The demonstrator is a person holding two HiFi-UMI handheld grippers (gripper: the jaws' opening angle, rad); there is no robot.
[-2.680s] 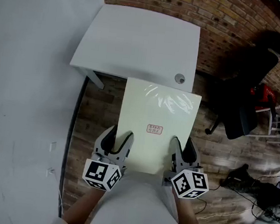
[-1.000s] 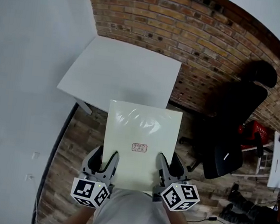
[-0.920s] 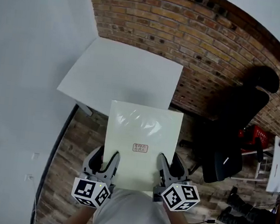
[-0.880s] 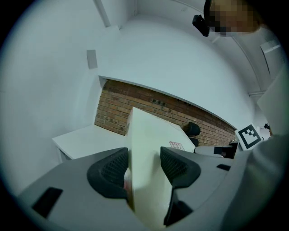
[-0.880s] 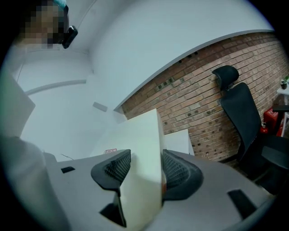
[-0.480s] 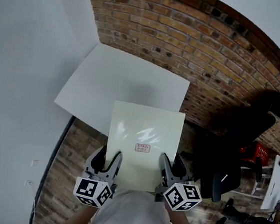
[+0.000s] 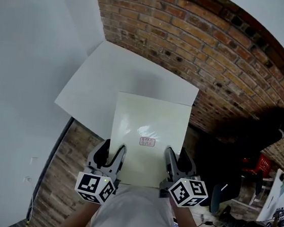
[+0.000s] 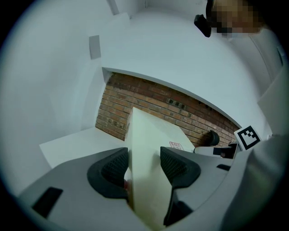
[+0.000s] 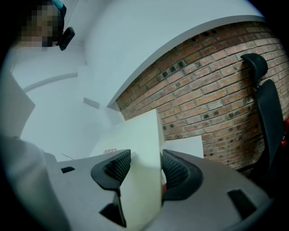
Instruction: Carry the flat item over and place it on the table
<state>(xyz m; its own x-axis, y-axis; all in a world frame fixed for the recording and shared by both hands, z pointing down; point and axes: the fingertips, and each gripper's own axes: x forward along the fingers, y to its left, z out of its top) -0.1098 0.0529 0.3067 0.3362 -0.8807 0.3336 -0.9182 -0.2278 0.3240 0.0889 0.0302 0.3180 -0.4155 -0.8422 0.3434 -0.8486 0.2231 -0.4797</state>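
Pale cream and flat, the board (image 7: pixel 150 132) is in front of me, and I hold it by its near edge with both tools. My left tool (image 7: pixel 112 153) bites the near left corner. In the left gripper view its two dark ribbed pads (image 8: pixel 115 167) stand one on each side of the thin edge, closed on the board. My right tool (image 7: pixel 176 160) takes the near right corner in the same way. In the right gripper view its pads (image 9: pixel 118 166) press on the two faces of the sheet, so this tool also is clamped on the board.

The board lies almost level and points away from me. A small label (image 7: pixel 147 141) with red print sits on its upper face, between the two tools and a little further out. In the head view the far half of the board covers the near part of the white table (image 7: pixel 110 76), and the near half is over the wooden floor (image 7: pixel 70 163). I cannot tell whether the board touches the table top or is above it.

The table stands in a corner, with the plain white wall (image 7: pixel 27 46) on its left and the red brick wall (image 7: pixel 215 47) behind it. A black office chair (image 7: pixel 267 135) stands to the right, well apart from the table. My light sleeves show at the lower edge, behind the marker cubes (image 7: pixel 94 187) of the tools.
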